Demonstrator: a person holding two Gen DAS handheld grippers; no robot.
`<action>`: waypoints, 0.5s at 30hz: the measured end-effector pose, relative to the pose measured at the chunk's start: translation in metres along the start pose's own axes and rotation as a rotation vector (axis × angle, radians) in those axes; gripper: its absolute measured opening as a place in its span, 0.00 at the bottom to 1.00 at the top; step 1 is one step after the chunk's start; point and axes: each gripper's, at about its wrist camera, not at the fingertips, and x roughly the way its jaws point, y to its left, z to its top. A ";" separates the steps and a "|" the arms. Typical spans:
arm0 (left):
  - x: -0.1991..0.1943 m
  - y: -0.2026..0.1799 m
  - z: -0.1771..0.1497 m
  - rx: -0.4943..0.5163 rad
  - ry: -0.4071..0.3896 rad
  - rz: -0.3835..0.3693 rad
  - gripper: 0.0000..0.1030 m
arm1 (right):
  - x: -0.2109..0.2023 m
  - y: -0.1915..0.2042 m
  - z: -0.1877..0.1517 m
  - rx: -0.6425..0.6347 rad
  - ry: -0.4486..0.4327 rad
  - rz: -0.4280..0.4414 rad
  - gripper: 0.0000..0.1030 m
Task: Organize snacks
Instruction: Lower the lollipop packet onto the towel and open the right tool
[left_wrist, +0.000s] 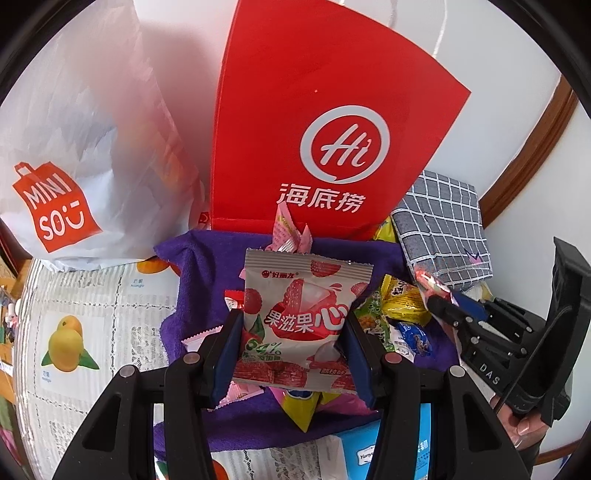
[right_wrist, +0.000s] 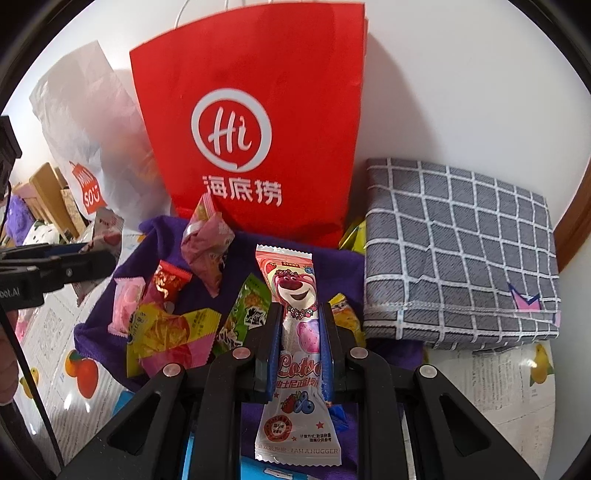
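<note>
Both wrist views angled steeply down, close above the purple cloth (left_wrist: 199, 266); shared ahead: red paper bag (left_wrist: 332, 110), white bag (right_wrist: 92, 122), checked cloth (right_wrist: 458, 251).

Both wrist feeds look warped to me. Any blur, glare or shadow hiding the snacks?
Left wrist: fisheye bends the edges; the white Miniso bag is soft and blurry, the lychee packet sharp. Right wrist: same bending, the bear packet crisp; the red bag casts a soft wall shadow, no glare.

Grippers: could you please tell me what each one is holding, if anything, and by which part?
Left gripper: lychee packet, gripped across its lower sides. Right gripper: bear packet, gripped across its middle.
</note>
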 end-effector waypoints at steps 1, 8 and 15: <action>0.001 0.001 0.000 -0.002 0.003 0.001 0.49 | 0.002 0.001 -0.001 -0.002 0.005 0.001 0.18; 0.013 0.009 0.000 -0.034 0.049 0.009 0.49 | 0.014 0.006 -0.005 -0.017 0.055 0.011 0.18; 0.029 0.015 -0.004 -0.061 0.098 0.041 0.49 | 0.029 0.005 -0.008 -0.002 0.109 0.017 0.19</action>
